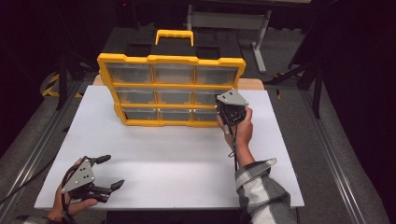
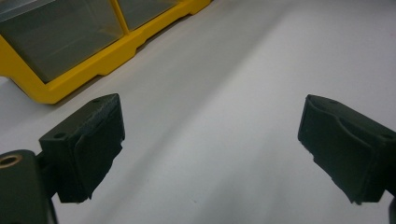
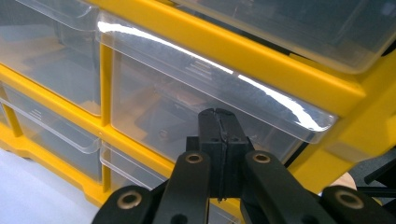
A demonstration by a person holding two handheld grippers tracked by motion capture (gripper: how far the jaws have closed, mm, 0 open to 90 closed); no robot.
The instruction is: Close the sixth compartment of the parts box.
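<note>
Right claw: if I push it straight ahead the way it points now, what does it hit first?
Most likely the clear front of the middle-row right drawer in the yellow organizer. The right claw, shut, sits just before that face; whether it already touches is unclear.

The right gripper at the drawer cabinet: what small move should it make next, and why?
Probably ease the right gripper up under the lip of the middle-row right drawer and draw it outward. Its jaws are shut with nothing between them, the tips sit just at that clear drawer's front, and every drawer of the yellow cabinet appears pushed in. The left gripper rests open over the white table, well apart.
</note>
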